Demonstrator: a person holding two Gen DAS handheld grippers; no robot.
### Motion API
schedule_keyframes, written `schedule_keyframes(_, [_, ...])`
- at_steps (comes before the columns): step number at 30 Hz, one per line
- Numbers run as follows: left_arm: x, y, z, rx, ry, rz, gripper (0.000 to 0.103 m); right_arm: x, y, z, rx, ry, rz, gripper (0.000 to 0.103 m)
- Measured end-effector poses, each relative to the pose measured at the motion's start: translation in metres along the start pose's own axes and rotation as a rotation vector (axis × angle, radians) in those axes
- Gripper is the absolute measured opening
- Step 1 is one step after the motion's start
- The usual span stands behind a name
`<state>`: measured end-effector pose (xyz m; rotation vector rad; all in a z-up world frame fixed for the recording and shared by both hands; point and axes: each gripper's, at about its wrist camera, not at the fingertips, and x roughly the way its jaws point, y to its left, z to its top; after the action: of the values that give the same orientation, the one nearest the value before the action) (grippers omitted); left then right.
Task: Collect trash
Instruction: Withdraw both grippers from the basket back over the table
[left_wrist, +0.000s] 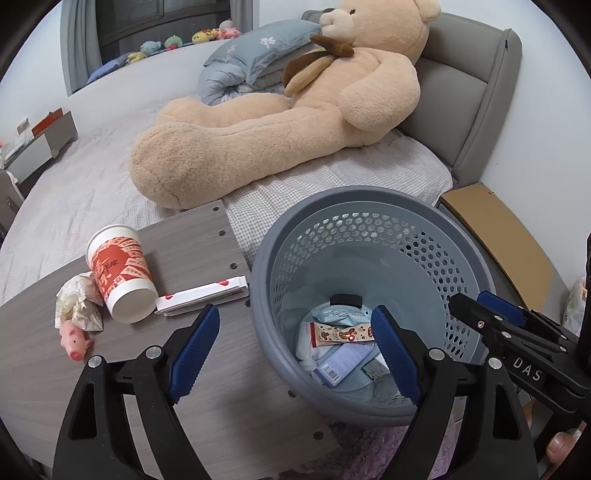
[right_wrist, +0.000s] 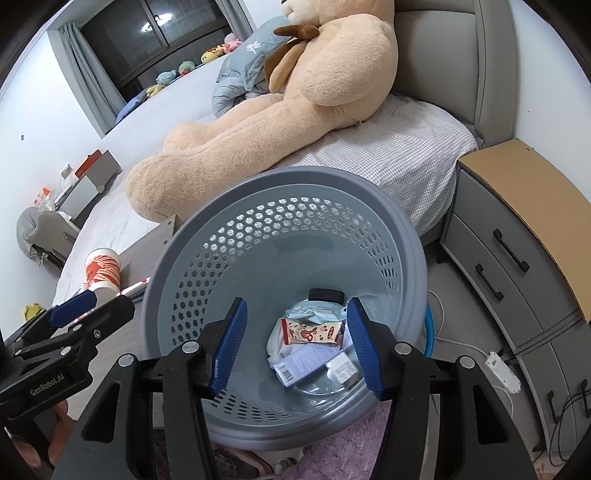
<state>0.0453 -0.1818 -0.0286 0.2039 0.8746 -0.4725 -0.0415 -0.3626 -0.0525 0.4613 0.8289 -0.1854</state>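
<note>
A grey-blue perforated basket (left_wrist: 373, 194) (right_wrist: 295, 175) stands beside the grey wooden table (left_wrist: 44, 387). At its bottom lie a red-and-white snack wrapper (left_wrist: 340, 334) (right_wrist: 312, 332), a small box with a barcode (left_wrist: 338, 363) and other wrappers. On the table lie a tipped red-and-white paper cup (left_wrist: 120, 273), crumpled paper (left_wrist: 75, 304), a pink pig toy (left_wrist: 75, 339) and a flat white pack with red hearts (left_wrist: 203, 293). My left gripper (left_wrist: 294, 309) is open and empty over the basket's left rim. My right gripper (right_wrist: 297, 302) is open and empty above the basket's inside.
A bed with a large tan teddy bear (left_wrist: 277, 122) and a blue pillow (left_wrist: 266, 48) lies behind the table. A grey nightstand (right_wrist: 517, 229) stands at the right, with a white power strip (right_wrist: 502, 373) and cables on the floor. A pink rug (right_wrist: 354, 443) lies under the basket.
</note>
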Motion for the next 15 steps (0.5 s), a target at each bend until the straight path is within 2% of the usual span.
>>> schedule_keyframes(7, [-0.014, 0.021, -0.013, -0.038, -0.013, 0.026, 0.084, -0.007, 0.018, -0.004, -0.030, -0.007, 0.023, 0.055])
schedule_keyframes(15, [-0.029, 0.060, -0.031, -0.095, -0.023, 0.074, 0.084, -0.002, 0.056, -0.010, -0.100, 0.007, 0.062, 0.055])
